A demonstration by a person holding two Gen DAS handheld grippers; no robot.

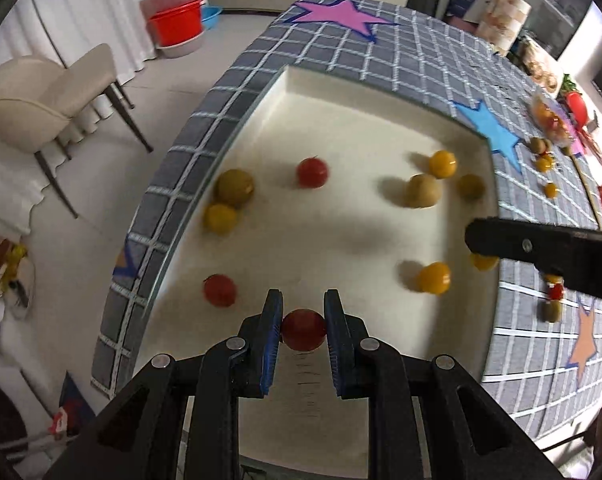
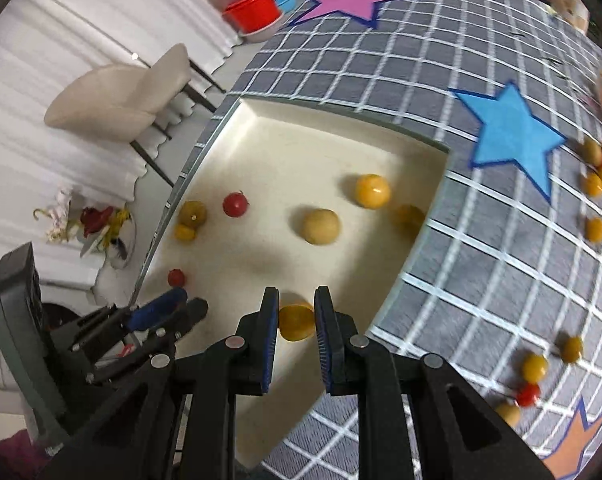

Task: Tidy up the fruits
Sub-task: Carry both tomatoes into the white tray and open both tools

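A cream square tray (image 1: 341, 128) (image 2: 309, 136) sits on a grey checked tablecloth and holds several small red, yellow and green fruits. My left gripper (image 1: 303, 312) is shut on a red cherry tomato (image 1: 303, 329) just above the tray's near part. My right gripper (image 2: 297, 308) is shut on a yellow fruit (image 2: 296, 322) over the tray's near right corner. The right gripper shows as a black bar at the right in the left wrist view (image 1: 541, 248). The left gripper shows at the lower left in the right wrist view (image 2: 177, 304).
More loose fruits (image 2: 597, 184) (image 2: 535, 368) lie on the cloth right of the tray, among blue (image 2: 509, 136), pink (image 2: 349, 0) and orange star patches. A beige chair (image 1: 33, 104) and stacked red tubs (image 1: 177, 24) stand on the floor beyond the table's left edge.
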